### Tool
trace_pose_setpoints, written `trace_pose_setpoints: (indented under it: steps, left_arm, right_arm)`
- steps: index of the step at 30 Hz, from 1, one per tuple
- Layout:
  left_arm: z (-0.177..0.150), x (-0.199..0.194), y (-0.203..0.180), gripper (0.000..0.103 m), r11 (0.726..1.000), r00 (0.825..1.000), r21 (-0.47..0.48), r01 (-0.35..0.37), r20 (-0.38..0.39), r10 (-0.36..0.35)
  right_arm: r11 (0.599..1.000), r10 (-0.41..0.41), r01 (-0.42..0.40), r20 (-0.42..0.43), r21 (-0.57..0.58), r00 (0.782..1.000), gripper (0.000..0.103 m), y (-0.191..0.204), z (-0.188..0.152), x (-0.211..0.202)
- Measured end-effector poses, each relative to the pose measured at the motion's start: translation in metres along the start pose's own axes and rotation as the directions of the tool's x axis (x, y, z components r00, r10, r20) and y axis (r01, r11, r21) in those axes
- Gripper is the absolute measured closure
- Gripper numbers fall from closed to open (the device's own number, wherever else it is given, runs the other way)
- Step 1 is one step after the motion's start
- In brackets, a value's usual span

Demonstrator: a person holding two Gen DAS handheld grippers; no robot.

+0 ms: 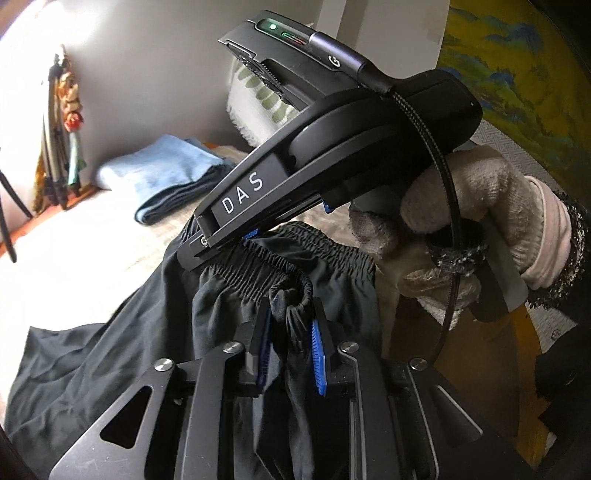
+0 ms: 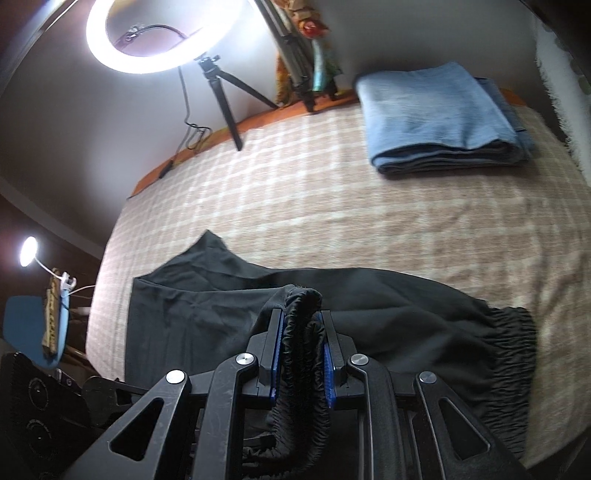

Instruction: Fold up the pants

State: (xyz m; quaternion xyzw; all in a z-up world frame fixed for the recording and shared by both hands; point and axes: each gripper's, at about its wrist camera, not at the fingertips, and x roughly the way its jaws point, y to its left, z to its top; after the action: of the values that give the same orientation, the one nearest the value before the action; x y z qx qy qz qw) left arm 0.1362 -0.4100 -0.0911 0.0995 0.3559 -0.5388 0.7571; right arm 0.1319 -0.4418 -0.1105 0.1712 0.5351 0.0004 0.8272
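Nearest in the left wrist view, the left gripper has its blue-padded fingers nearly together on a bunched fold of the black pants at the elastic waistband; the fabric sits between the pads and looks pinched. Just beyond it, the right gripper comes down onto the same gathered waistband, its body carrying the white letters "DAS" along one side and a small green light on the unit at its top. A hand in a pale knitted glove grips its handle, with a black braided cable crossing in front of the glove.

In the right wrist view, the right gripper is closed down on a thick roll of the waistband that stands up between its blue pads. The rest of the pants lies spread on the checked beige bedcover, with another stretch of ruched elastic at the right edge and a pointed flap of cloth toward the left.

Farther back on the bedcover rests a folded blue garment, apart from the pants. Behind the bed stands a lit ring light on a small black tripod. A small round lamp glows at the far left. A yellow and blue painted picture fills the upper right of the left wrist view.
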Motion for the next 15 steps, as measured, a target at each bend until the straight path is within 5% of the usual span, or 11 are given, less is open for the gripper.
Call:
trace_pose_setpoints:
  steps: [10,15]
  left_arm:
    - [-0.015,-0.012,0.006,0.070,0.998,0.997,-0.010,0.063,-0.053,-0.064]
    - [-0.042,-0.057,0.033,0.063,1.000,0.999,-0.004,-0.010,-0.045,0.010]
  right_arm:
    - [0.998,-0.069,0.069,0.012,-0.004,0.998,0.087,-0.027,-0.002,0.003]
    - [0.997,-0.070,0.071,0.011,-0.006,0.997,0.087,-0.040,-0.003,-0.001]
